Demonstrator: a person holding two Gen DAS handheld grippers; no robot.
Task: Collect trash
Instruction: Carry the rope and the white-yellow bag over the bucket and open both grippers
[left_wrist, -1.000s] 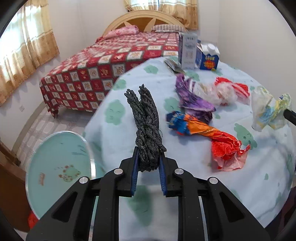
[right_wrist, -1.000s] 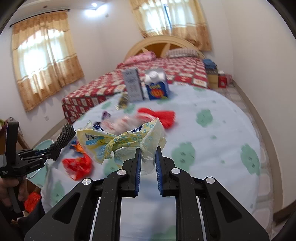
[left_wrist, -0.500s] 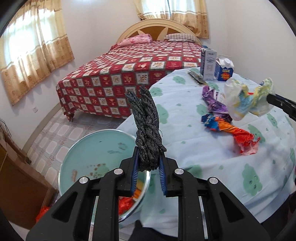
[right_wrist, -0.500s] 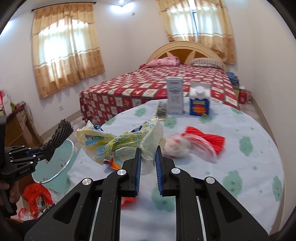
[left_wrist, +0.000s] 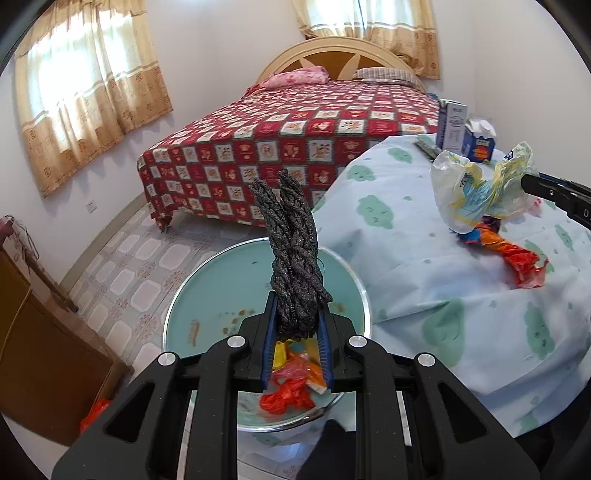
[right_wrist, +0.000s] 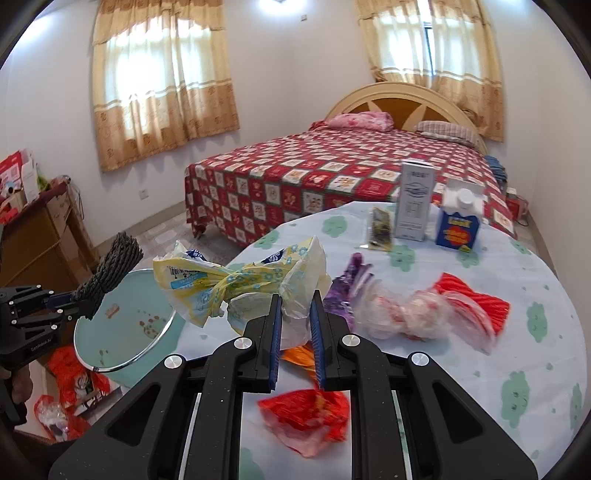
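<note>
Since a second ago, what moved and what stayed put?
Both grippers swung off the table toward the teal bin. The left gripper carried its dark rope bundle from above the tablecloth to above the bin. The right gripper followed with the yellow plastic bag. Neither let go. The wrappers and cartons on the table stayed put.
</note>
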